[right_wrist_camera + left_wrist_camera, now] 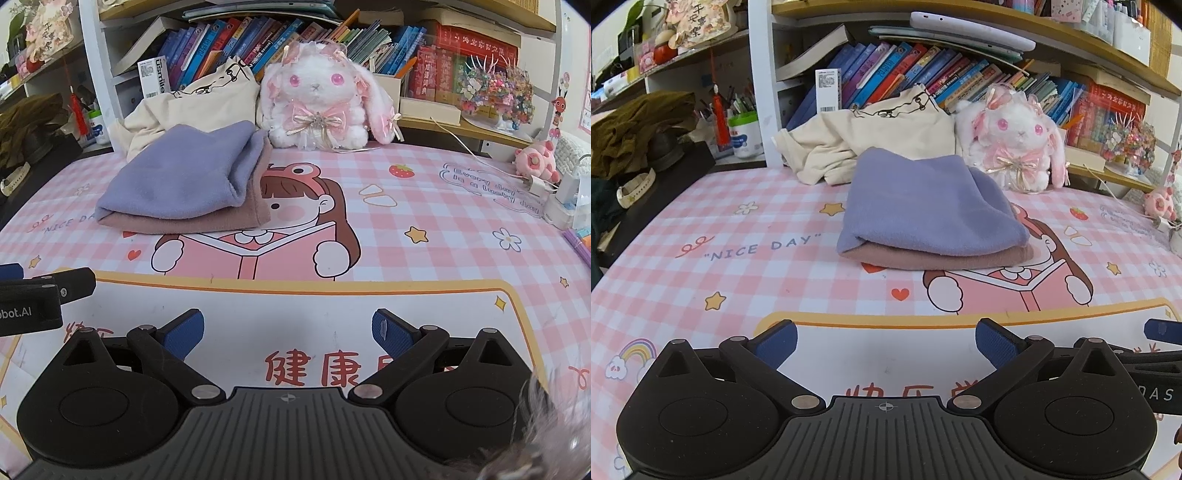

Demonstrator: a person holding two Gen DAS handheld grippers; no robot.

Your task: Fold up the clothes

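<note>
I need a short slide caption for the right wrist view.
Open right hand-held gripper faces a folded purple cloth stacked on a folded pink cloth.

Surface: pink-and-white checked cartoon desk mat [738, 229] printed with "NICE DAY" and a reading girl.
Centre: folded dusty-pink cloth [945, 260] flat on the mat (a folded lavender fleece cloth [923, 210] stacked on it).
Behind: crumpled cream garment with black line print [871, 144], heaped against the shelf.
Back right: white-and-pink plush rabbit with ribbon bow [317, 103], sitting upright.
Right edge: small pink plush toy [535, 162], white charger and cable [535, 182].
</note>
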